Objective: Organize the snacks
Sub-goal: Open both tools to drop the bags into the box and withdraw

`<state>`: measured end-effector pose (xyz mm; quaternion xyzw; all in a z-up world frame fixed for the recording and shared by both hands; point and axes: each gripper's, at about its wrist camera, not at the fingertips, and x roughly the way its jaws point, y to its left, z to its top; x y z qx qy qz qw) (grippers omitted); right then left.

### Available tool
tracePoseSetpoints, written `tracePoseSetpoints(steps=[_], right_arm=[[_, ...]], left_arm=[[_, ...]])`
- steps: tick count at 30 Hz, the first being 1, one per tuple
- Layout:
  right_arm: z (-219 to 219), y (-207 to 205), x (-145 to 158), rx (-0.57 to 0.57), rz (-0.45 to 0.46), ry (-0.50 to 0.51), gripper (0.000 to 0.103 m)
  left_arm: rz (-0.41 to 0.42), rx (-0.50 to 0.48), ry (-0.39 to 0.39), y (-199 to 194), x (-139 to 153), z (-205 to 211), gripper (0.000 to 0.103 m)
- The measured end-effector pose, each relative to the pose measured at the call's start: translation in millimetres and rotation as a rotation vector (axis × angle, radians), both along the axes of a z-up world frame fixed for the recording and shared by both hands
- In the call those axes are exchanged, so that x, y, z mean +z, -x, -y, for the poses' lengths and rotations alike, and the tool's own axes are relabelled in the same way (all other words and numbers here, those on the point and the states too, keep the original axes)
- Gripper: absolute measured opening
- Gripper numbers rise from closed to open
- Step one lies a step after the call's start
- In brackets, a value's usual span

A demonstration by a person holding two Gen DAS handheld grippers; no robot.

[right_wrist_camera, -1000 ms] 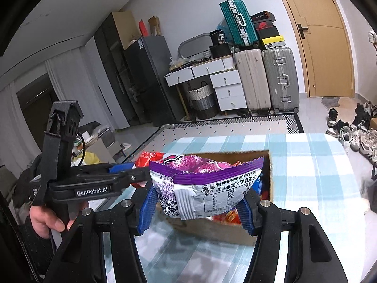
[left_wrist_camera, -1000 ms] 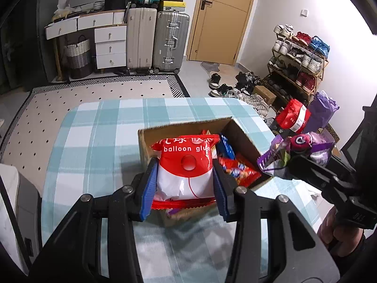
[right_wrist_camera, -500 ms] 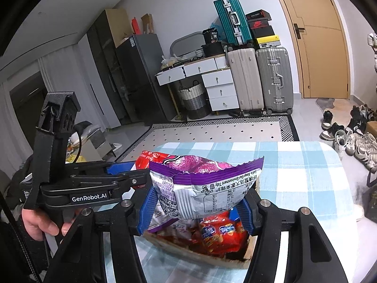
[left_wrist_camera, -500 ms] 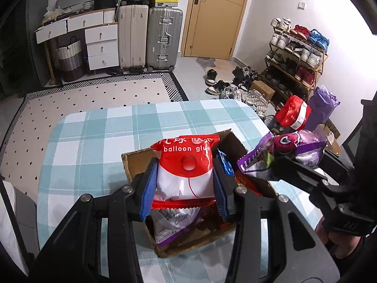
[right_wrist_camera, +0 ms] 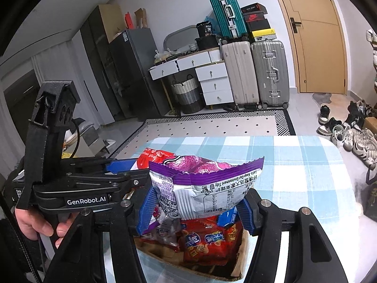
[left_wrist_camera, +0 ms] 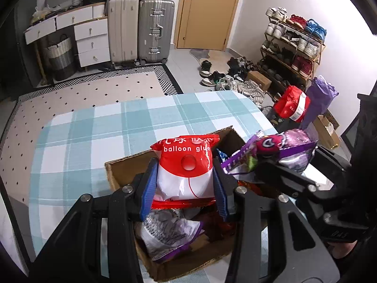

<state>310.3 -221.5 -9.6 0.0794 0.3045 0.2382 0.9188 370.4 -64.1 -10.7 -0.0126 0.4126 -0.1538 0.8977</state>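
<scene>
My left gripper [left_wrist_camera: 185, 184] clamps the red bag [left_wrist_camera: 186, 172], my right gripper [right_wrist_camera: 195, 208] clamps the purple bag [right_wrist_camera: 205, 186], both mid-frame over the box [left_wrist_camera: 113, 172], ready to drop in.

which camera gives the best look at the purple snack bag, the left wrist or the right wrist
The right wrist view. There the purple snack bag sits centred between the right gripper fingers, its printed back facing the lens. The left wrist view shows the same bag only from the side, at the right, partly hidden by the gripper.
</scene>
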Motion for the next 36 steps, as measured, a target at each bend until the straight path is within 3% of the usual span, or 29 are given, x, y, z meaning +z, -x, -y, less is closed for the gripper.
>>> tracePoseSetpoints(steps=[4,7,11,25,29,36], right_arm=[[-3.2,-7.5,-8.6,-0.001,-0.006,0.041,0.067],[-5.0,-11.5,-17.6,0.006,-0.022,0.063,0.069],[-1.9,-9.2,-26.2,0.017,-0.036,0.060,0.078],[-3.8,14.9,-14.7,0.054,0.014,0.084,0.093],[-16.3,20.2,-9.3,0.066,0.036,0.133,0.093],[-11.6,39.5,5.0,0.047,0.078,0.092,0.093]], left_arm=[[-0.020,-0.034,0.000,-6.3,-6.4,4.4,0.042],[-0.049,-0.044,0.011,-7.8,-11.1,5.0,0.063],[-0.033,-0.036,0.012,-2.7,-7.8,2.1,0.075],[0.004,0.009,0.023,28.4,12.3,-19.7,0.075],[0.011,0.024,0.025,38.7,18.3,-28.2,0.075],[0.038,0.046,0.026,60.6,29.3,-37.6,0.075]])
